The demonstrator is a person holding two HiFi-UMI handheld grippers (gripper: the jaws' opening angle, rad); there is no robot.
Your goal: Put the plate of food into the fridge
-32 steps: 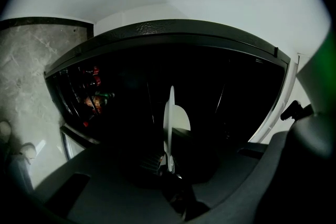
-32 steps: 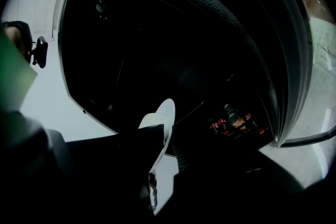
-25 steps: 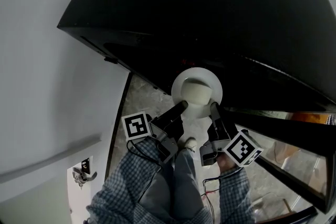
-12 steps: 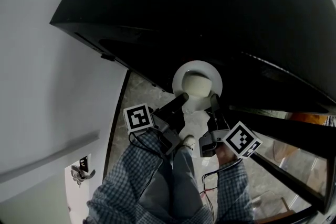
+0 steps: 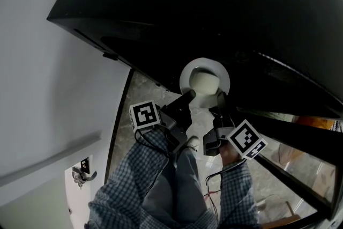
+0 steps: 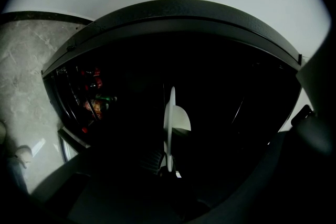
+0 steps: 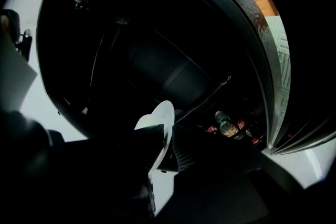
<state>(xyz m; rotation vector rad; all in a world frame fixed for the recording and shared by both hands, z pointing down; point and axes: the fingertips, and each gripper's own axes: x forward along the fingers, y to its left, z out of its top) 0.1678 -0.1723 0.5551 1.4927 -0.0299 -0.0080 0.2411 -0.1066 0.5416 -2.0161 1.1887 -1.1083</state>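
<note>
- Plate [image 5: 206,61] with food [image 5: 204,83] hangs between left claw [image 5: 187,97] and right claw [image 5: 220,98], each clenched on its near rim.
- Fridge [image 5: 225,13] opening lies straight ahead, beyond the plate.

Dim room, pale wall, stone floor

A plain white wall [image 5: 48,78] fills the left side and meets a grey marbled stone floor [image 5: 140,98] along a dark line. Low on the left, a metal door handle [image 5: 81,176] sits on a pale door [image 5: 32,206]. Ahead, the open fridge [image 5: 214,8] is black and unlit.
</note>
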